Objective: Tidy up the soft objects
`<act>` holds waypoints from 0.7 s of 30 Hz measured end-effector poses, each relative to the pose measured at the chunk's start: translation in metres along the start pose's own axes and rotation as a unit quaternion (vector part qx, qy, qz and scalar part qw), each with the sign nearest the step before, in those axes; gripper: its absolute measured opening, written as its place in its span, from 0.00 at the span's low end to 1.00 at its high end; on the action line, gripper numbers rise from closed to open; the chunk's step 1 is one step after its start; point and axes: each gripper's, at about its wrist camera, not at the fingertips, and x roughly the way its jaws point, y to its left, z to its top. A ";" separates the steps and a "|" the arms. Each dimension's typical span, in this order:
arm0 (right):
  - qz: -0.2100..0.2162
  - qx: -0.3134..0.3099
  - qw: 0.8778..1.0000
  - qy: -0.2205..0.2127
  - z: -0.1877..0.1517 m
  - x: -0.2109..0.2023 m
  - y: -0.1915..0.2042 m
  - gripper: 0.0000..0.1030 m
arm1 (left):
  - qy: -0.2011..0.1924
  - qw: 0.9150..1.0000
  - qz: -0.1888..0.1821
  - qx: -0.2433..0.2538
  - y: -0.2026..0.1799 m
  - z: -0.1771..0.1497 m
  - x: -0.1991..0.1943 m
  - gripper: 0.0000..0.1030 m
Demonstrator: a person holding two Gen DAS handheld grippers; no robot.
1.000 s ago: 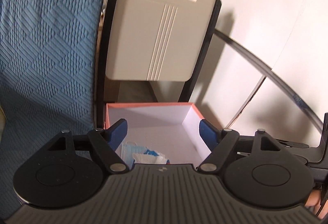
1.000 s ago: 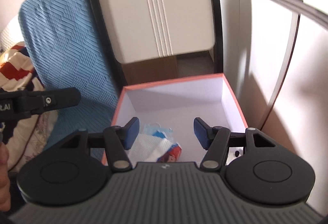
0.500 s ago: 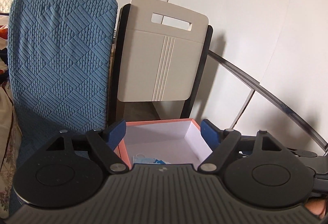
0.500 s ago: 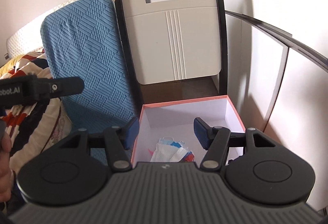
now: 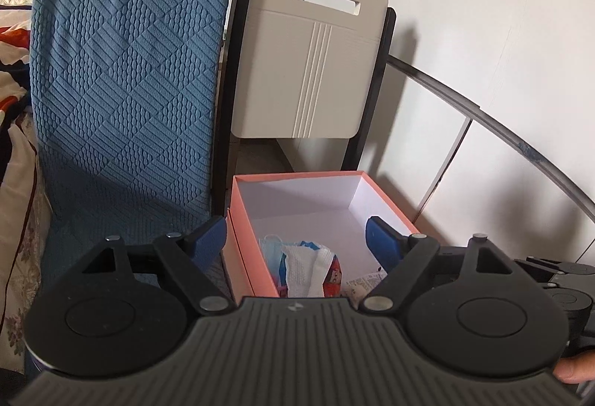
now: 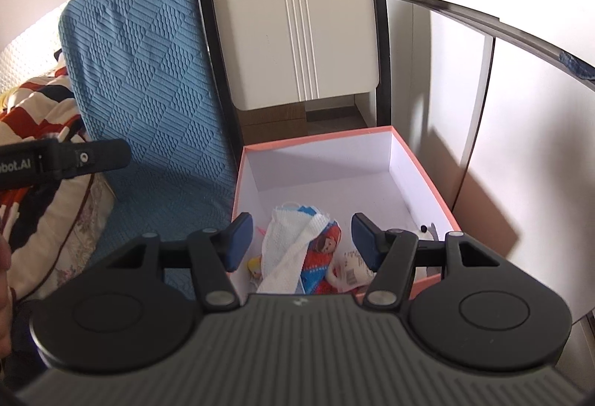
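A pink box (image 5: 297, 176) with a white inside stands on the floor by the wall, also seen in the right wrist view (image 6: 316, 142). In its near end lie a white cloth (image 6: 286, 246), a blue face mask (image 5: 271, 248), a red and blue pouch with a cartoon figure (image 6: 323, 250) and a small white tagged item (image 6: 351, 270). My left gripper (image 5: 293, 238) hangs above the box's near left corner, jaws wide open and empty. My right gripper (image 6: 303, 238) hovers over the pile, open, nothing between its pads.
A blue textured cushion (image 5: 122, 90) leans upright left of the box. A beige folded chair (image 5: 308, 64) in a black frame stands behind it. A patterned quilt (image 6: 33, 116) lies far left. A dark curved rail (image 5: 483, 116) runs along the white wall.
Both grippers have drawn back from the box, so more of the box, its pile, the cushion and the chair now shows. Both stay empty.
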 end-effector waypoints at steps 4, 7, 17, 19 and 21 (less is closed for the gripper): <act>-0.006 -0.001 1.000 0.007 -0.010 -0.002 0.006 0.59 | 0.013 1.000 -0.004 0.007 0.004 -0.016 0.000 0.83; -0.010 -0.002 1.000 0.021 -0.019 0.001 0.012 0.59 | 0.018 1.000 0.006 0.011 0.009 -0.025 0.001 0.83; -0.024 0.000 0.999 0.040 -0.041 0.001 0.019 0.59 | 0.035 0.999 0.023 -0.006 0.032 -0.040 -0.005 0.83; -0.022 -0.004 0.999 0.039 -0.042 0.001 0.021 0.59 | 0.035 0.999 0.025 -0.006 0.034 -0.042 -0.007 0.83; -0.020 -0.002 0.999 0.037 -0.043 -0.002 0.022 0.59 | 0.035 0.999 0.028 -0.008 0.034 -0.043 -0.010 0.83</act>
